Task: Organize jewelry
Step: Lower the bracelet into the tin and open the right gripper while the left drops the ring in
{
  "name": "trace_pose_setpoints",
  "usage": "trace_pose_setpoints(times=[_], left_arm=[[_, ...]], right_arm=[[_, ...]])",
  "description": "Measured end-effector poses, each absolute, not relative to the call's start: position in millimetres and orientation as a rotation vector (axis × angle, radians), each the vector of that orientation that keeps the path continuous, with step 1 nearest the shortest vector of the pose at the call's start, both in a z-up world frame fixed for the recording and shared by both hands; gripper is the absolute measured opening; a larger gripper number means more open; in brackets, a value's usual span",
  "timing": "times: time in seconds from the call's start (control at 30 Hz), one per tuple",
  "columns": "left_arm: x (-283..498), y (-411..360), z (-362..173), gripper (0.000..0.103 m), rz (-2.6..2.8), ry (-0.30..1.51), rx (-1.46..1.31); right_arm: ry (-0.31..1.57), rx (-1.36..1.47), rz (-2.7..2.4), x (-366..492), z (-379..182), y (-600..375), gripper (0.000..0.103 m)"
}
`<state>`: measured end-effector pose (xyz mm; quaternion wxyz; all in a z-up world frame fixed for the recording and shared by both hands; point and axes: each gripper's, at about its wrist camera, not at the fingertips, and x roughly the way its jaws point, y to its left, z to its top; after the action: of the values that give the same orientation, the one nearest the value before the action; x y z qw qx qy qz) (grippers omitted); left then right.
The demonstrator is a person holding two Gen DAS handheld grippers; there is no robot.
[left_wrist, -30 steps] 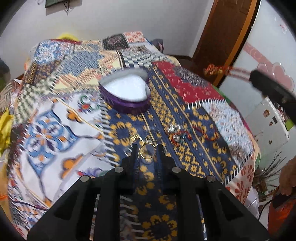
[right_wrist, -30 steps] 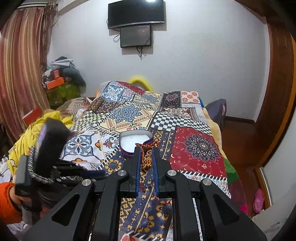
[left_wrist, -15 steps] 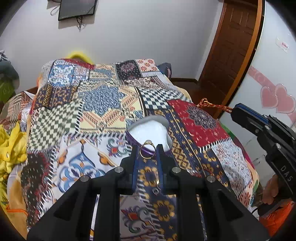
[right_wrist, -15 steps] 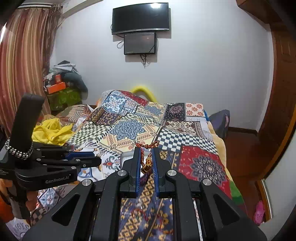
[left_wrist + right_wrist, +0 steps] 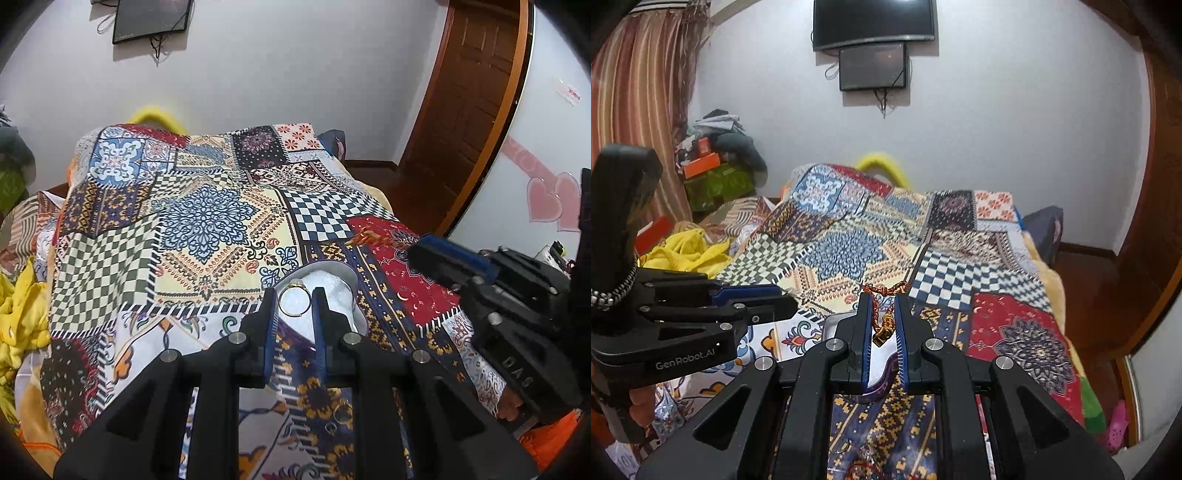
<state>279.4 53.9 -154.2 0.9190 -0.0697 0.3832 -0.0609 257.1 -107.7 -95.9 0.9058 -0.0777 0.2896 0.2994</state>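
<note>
My left gripper [image 5: 294,301] is shut on a gold ring [image 5: 293,303] and holds it just above the purple heart-shaped box [image 5: 332,291] with its white lining. My right gripper [image 5: 882,306] is shut on a red cord bracelet [image 5: 884,291] with a gold charm [image 5: 884,329], also lifted over the box [image 5: 846,321]. The right gripper shows at the right of the left wrist view [image 5: 443,254], and the left gripper at the left of the right wrist view [image 5: 775,299].
The patchwork bedspread [image 5: 207,229] covers the bed. Loose rings [image 5: 341,410] and more jewelry [image 5: 864,465] lie on it near the front. Yellow clothes [image 5: 687,251] are at the left, a wooden door [image 5: 469,103] at the right.
Both grippers lifted their pieces off the bedspread and moved forward over the heart-shaped box; the right gripper came closer to the left one.
</note>
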Motion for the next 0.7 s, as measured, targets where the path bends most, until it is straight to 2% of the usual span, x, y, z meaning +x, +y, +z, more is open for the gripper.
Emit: trace_pose_setpoints(times=[0.7], left_arm=[[333,58,-208,0.017,-0.207,0.954,-0.154]], right_arm=[[0.887,-0.202,0.741,304,-147,-86,0.012]])
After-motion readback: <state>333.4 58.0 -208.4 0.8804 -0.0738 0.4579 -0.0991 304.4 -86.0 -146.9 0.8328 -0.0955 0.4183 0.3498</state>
